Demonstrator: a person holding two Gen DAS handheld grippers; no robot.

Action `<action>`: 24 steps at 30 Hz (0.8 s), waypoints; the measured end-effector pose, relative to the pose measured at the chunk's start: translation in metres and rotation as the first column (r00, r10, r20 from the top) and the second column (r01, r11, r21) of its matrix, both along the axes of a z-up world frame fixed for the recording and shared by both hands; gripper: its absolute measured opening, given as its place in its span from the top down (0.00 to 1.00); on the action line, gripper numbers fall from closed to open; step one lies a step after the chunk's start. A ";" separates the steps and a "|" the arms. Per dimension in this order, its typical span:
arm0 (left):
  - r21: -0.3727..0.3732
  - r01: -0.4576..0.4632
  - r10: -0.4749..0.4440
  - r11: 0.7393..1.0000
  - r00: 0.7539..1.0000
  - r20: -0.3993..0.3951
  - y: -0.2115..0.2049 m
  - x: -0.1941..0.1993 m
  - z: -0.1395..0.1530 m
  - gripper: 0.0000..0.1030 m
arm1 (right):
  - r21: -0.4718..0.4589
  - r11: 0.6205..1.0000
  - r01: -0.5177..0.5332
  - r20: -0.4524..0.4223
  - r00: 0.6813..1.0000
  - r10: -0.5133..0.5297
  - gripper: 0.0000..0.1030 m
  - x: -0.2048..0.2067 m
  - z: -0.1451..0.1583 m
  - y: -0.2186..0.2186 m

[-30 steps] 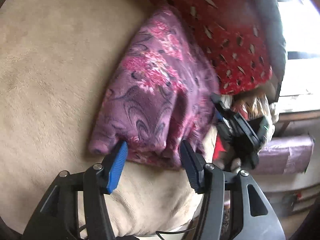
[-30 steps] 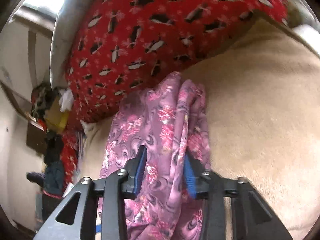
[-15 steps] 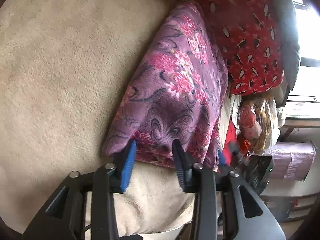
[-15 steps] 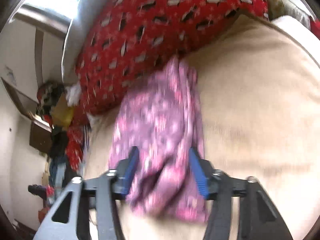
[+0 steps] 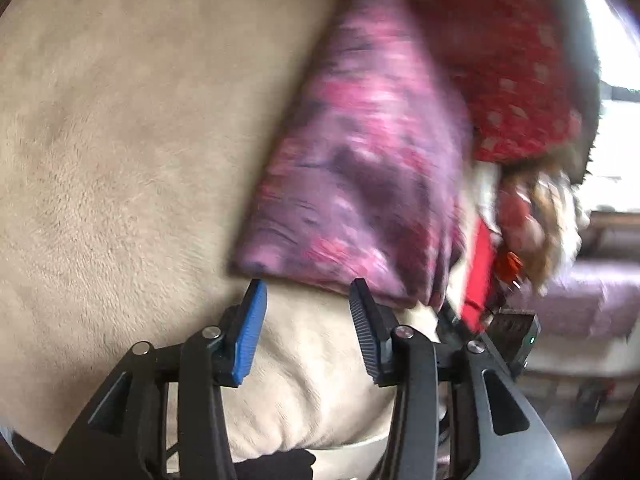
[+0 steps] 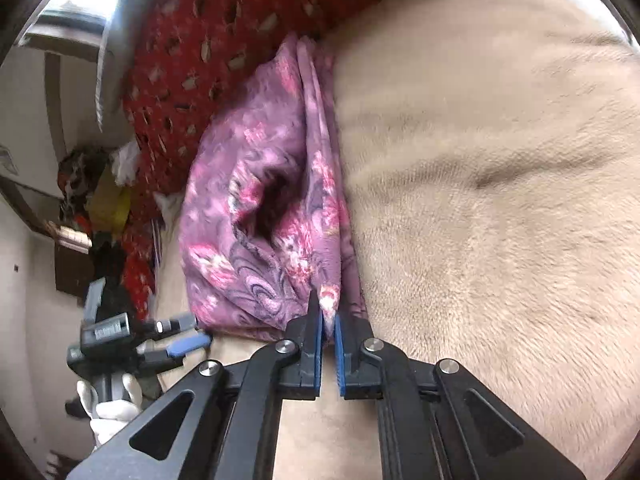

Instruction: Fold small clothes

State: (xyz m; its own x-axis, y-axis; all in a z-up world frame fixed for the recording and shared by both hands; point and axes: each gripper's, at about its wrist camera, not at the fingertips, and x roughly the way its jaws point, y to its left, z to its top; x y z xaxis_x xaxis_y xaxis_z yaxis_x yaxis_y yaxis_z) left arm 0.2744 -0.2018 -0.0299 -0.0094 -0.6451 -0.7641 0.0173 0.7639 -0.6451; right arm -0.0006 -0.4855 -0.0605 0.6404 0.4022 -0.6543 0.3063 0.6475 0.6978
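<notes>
Blanket (image 6: 500, 200): beige, plush, covers the bed from 3 to 6 o'clock.
Pillow (image 6: 224, 20): red, pale dashes, at 11 o'clock.
Clutter (image 6: 100, 200): heap of coloured things at 9 o'clock, blurred.
Window (image 5: 616, 60): bright, at 2 o'clock.

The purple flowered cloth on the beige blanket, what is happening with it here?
A person is folding a purple flowered garment on a beige blanket, with a gripper in each hand. The right gripper has just closed its jaws and pinches the near edge of the garment. The left gripper stands open at the other near corner, its jaws just short of the cloth and holding nothing. A red patterned pillow lies behind.
</notes>
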 end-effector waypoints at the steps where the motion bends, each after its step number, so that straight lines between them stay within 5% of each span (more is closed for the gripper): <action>1: -0.011 0.007 -0.007 1.000 0.999 0.034 0.001 0.000 0.009 0.60 | -0.032 0.999 0.016 0.071 0.997 -0.014 0.89 -0.004 0.020 0.001; 3: 0.015 0.005 -0.007 1.000 0.994 0.111 -0.002 0.006 0.028 0.60 | -0.105 0.994 0.026 0.169 0.986 -0.008 0.80 -0.005 0.048 0.008; 4: 0.038 0.004 -0.009 0.999 0.990 0.140 -0.006 0.009 0.035 0.57 | -0.141 0.990 0.018 0.197 0.980 0.010 0.63 0.000 0.060 0.013; 6: 0.084 -0.011 -0.004 0.996 0.986 0.168 -0.015 0.018 0.039 0.48 | -0.199 0.980 -0.016 0.197 0.979 0.056 0.44 0.017 0.068 0.025; 9: 0.128 0.003 -0.023 0.992 0.988 0.155 -0.029 0.030 0.034 0.48 | -0.252 0.967 -0.040 0.097 0.993 0.066 0.44 0.047 0.049 0.035; 11: 0.174 0.020 -0.047 0.985 0.987 0.151 -0.036 0.033 0.031 0.48 | -0.242 0.965 -0.101 -0.006 0.995 0.102 0.86 0.069 0.030 0.047; 12: 0.189 0.032 -0.063 0.981 0.985 0.159 -0.035 0.032 0.030 0.48 | -0.192 0.975 -0.111 0.012 0.993 0.116 0.97 0.070 0.028 0.046; 13: 0.203 0.041 -0.077 0.978 0.981 0.177 -0.036 0.030 0.030 0.48 | -0.109 0.990 -0.090 0.114 0.988 0.102 0.97 0.061 0.035 0.041; 16: 0.286 0.047 -0.101 0.957 0.979 0.178 -0.039 0.029 0.013 0.44 | -0.096 0.995 0.021 0.254 0.967 0.004 0.97 0.032 0.052 0.019; 18: 0.332 0.078 -0.120 0.940 0.987 0.110 -0.043 0.029 -0.010 0.44 | -0.046 0.997 0.054 0.163 0.986 -0.046 0.97 0.030 0.021 0.004; 20: 0.357 0.106 -0.169 0.928 0.974 0.149 -0.046 0.023 -0.006 0.44 | -0.038 0.999 0.026 0.033 0.999 -0.025 0.97 0.032 -0.013 0.004; 24: 0.407 0.151 -0.239 0.901 0.955 0.174 -0.049 0.013 0.007 0.44 | 0.043 0.998 0.039 0.132 0.990 -0.044 0.86 0.023 0.007 0.004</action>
